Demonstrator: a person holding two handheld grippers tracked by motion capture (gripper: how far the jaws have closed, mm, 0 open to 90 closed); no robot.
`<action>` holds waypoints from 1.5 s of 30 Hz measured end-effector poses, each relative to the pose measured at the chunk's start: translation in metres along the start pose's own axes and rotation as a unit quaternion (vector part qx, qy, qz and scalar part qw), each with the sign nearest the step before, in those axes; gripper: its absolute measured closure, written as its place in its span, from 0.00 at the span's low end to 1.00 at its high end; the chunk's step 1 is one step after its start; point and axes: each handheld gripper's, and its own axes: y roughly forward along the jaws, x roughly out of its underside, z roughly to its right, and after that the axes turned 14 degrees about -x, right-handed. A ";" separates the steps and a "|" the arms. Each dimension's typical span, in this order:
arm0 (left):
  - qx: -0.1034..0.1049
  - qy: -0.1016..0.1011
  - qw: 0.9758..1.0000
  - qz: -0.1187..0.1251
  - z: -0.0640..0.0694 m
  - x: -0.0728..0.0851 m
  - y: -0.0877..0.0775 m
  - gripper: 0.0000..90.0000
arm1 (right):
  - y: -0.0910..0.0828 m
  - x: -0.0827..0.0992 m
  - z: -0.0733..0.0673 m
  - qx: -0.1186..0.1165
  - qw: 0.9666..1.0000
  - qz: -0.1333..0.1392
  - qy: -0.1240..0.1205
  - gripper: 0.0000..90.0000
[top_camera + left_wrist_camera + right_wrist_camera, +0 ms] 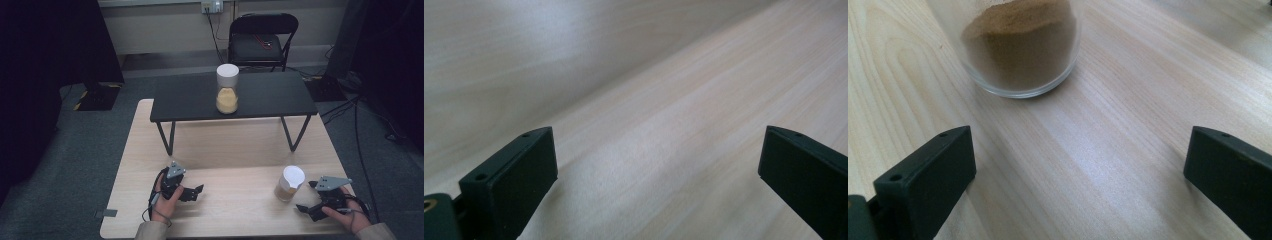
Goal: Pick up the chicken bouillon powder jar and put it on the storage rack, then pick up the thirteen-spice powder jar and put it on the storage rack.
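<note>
i've both jaws wide: right gripper [306,196] beside the small jar [289,183], left gripper [192,192] well apart; nothing grasped yet

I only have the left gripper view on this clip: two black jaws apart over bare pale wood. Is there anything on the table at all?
Observer: Yes. A jar with a white lid, holding brown powder, stands near the right gripper.
Operator: Is that gripper holding it?
Observer: No. Its jaws stand wide apart, short of the glass.
Operator: Anything else?
Observer: A taller jar of yellowish powder stands on a black shelf across the table's far half.
</note>
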 end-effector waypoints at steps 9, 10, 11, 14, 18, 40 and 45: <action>-0.010 0.033 0.999 -0.023 0.007 -0.004 0.001 0.02 | 0.000 0.000 0.000 0.000 1.000 0.000 0.000 0.00; -0.012 0.037 0.999 -0.023 0.009 -0.004 0.000 0.02 | 0.000 0.000 0.000 0.000 1.000 0.000 0.000 0.00; -0.015 0.040 0.999 -0.025 0.010 -0.004 0.000 0.02 | 0.000 0.000 0.000 0.000 1.000 0.000 0.000 0.00; -0.014 0.057 0.998 -0.025 0.012 -0.004 0.000 0.01 | 0.000 0.000 0.000 0.000 1.000 0.000 0.000 0.00; -0.021 0.065 0.997 -0.024 0.015 -0.003 0.000 0.00 | 0.000 0.000 0.000 0.000 1.000 0.000 0.000 0.00; -0.020 0.065 0.997 -0.023 0.016 -0.001 -0.002 0.00 | 0.000 0.000 0.000 -0.001 1.000 -0.001 -0.001 0.00; -0.020 0.065 0.997 -0.023 0.016 -0.001 -0.002 0.00 | 0.000 0.000 0.000 -0.001 1.000 -0.001 -0.001 0.00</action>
